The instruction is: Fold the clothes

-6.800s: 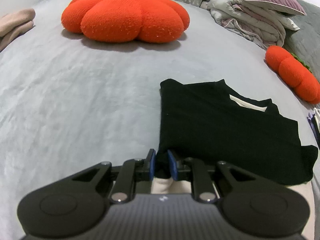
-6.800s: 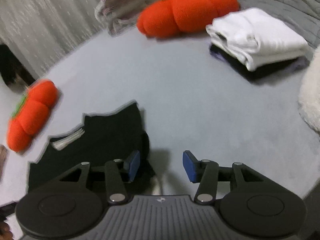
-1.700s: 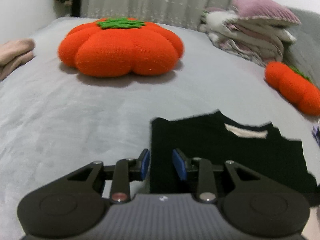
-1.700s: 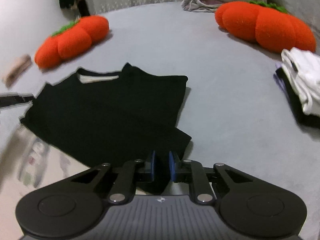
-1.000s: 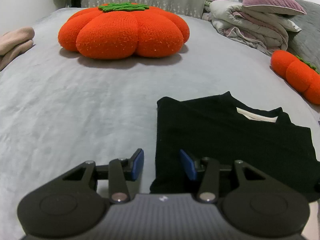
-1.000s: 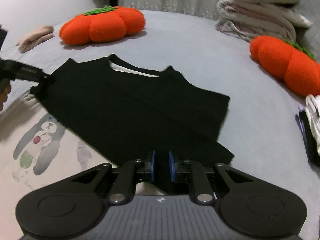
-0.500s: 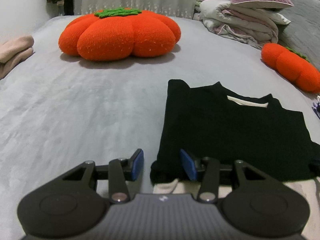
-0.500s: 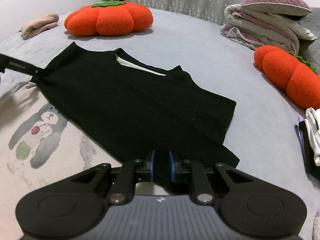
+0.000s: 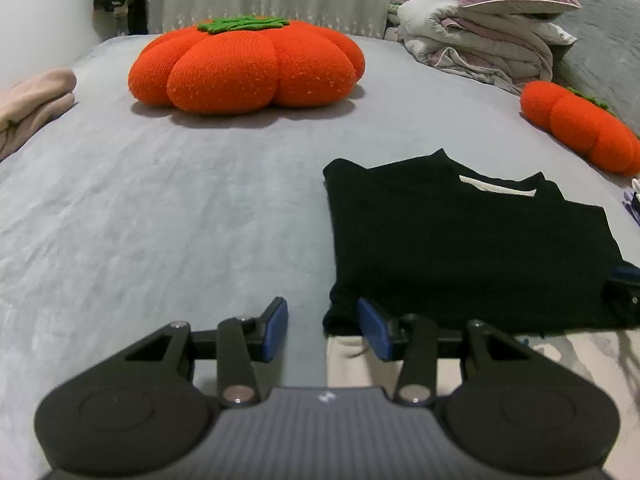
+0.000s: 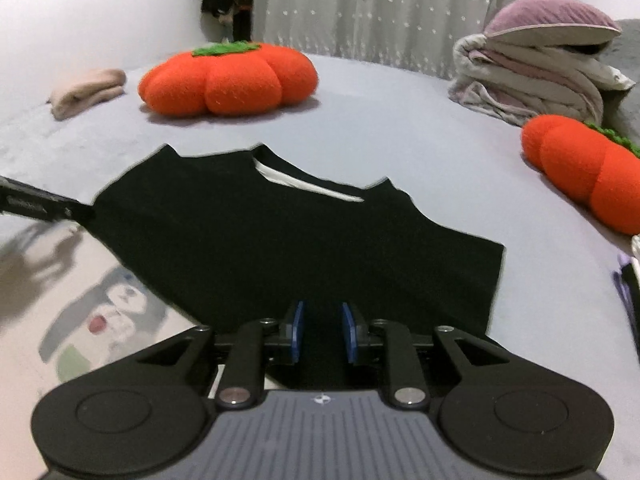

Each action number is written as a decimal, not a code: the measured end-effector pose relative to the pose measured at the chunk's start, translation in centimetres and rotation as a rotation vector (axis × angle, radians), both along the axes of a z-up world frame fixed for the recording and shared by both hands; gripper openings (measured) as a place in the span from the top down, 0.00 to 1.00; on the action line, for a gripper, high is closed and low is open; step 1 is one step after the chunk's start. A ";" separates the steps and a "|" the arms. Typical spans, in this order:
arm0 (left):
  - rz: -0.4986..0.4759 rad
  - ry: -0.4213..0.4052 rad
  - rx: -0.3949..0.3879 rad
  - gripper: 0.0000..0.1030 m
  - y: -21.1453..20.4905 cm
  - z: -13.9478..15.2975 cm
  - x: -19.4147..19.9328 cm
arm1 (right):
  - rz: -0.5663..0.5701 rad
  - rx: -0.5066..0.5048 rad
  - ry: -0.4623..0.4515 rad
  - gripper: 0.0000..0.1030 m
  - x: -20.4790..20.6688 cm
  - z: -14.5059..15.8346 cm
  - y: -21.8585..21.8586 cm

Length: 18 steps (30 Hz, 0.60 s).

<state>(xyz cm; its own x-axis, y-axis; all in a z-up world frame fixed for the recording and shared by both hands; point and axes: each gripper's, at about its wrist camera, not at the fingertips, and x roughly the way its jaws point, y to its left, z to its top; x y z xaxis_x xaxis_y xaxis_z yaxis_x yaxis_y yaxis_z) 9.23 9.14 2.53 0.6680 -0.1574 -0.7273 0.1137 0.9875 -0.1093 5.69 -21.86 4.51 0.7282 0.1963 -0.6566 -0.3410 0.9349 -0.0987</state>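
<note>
A black shirt [image 9: 460, 240] lies flat on the grey bed, its white-lined collar away from me, over a cream cloth [image 10: 100, 320] with a cartoon print. My left gripper [image 9: 324, 330] stands open at the shirt's near left corner, which lies between the pads untouched. My right gripper [image 10: 322, 334] is at the near right hem; its jaws are opening, with black cloth between the pads but no longer pinched. The right gripper's tip [image 9: 624, 284] shows at the shirt's right edge, and the left gripper [image 10: 40, 204] shows as a dark bar at its left edge.
A large orange pumpkin cushion [image 9: 244, 68] sits at the back of the grey bed [image 9: 160, 220], a smaller one [image 9: 580, 132] at the right. Folded bedding and a purple pillow [image 9: 500, 28] are piled at the back right. A pink cloth [image 9: 32, 100] lies at the left edge.
The right gripper's pads, pinched on the black hem before, have parted. The left gripper, shut on the shirt's edge earlier, stays open and has drifted a little sideways along the hem.
</note>
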 end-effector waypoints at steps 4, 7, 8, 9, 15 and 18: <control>0.002 0.005 -0.021 0.58 0.5 -0.1 -0.1 | 0.015 0.039 -0.003 0.79 0.7 0.1 1.3; -0.005 -0.002 -0.011 0.58 0.3 -0.1 -0.4 | 0.015 0.092 0.008 0.79 1.8 0.1 2.6; -0.008 -0.004 -0.009 0.58 0.3 -0.1 -0.6 | 0.018 0.105 0.012 0.79 2.2 0.1 3.2; -0.011 -0.006 -0.009 0.59 0.3 -0.1 -0.7 | 0.025 0.116 0.013 0.79 2.5 0.0 3.8; -0.027 -0.018 -0.051 0.66 1.0 0.1 -1.3 | 0.101 0.194 -0.004 0.79 6.5 0.5 8.7; -0.051 -0.026 -0.058 0.69 1.0 0.1 -1.6 | 0.135 0.231 0.012 0.79 9.2 0.7 11.1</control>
